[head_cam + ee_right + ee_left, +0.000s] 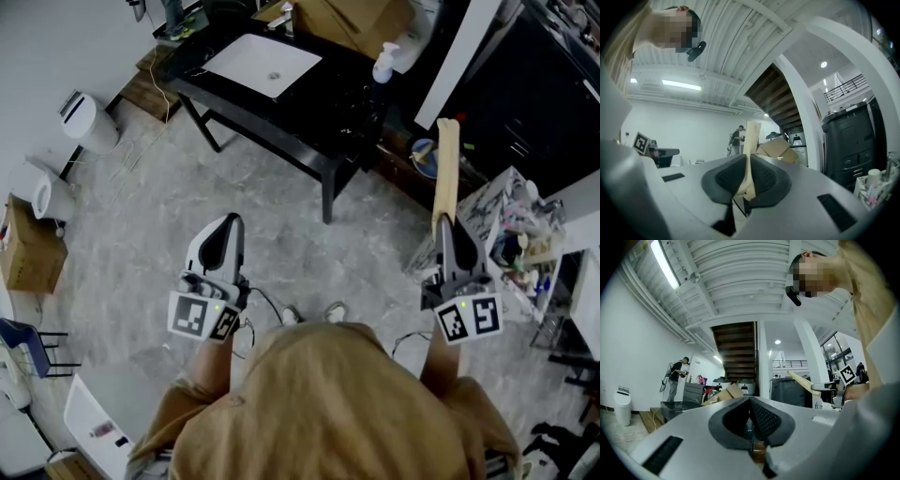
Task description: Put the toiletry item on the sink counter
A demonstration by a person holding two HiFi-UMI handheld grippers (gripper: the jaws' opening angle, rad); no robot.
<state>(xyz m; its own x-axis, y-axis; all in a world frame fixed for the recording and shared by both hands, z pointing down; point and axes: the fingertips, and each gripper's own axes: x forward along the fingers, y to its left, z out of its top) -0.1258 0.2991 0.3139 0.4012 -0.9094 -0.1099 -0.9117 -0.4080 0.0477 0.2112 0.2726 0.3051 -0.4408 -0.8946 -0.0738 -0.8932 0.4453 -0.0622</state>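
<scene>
Tan hood (328,403) nearest, bottom of frame. Right gripper (448,223) clamped on long beige toiletry item (447,169); left gripper (227,223) closed, empty. Sink counter (323,117) well ahead.

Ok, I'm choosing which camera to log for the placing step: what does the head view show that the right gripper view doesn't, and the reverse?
Only the head view shows the black sink counter, its white rectangular basin, the white pump bottle on it and the grey marbled floor. Only the right gripper view shows the dark wooden staircase, a distant standing person, and the dark ribbed pads of its jaws. Both show the long pale tan toiletry item shut in the right gripper, and the left gripper.
</scene>
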